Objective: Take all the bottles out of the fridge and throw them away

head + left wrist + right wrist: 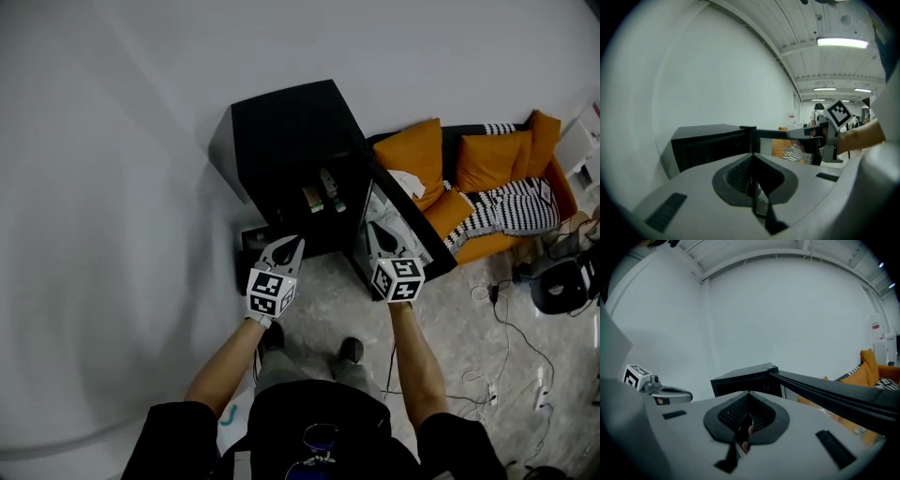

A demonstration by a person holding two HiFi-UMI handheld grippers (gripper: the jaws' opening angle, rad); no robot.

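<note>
Approach stage: left gripper (292, 247) and right gripper (380, 235), jaws closed and empty, face the open fridge (291, 122). Next, spread one gripper's jaws and reach for the apparent bottles (328, 190) inside.

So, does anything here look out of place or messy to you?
The fridge has its door wide open, with bottles visible on a shelf inside. Loose cables trail across the floor to the right. I see nothing spilled or broken.
</note>
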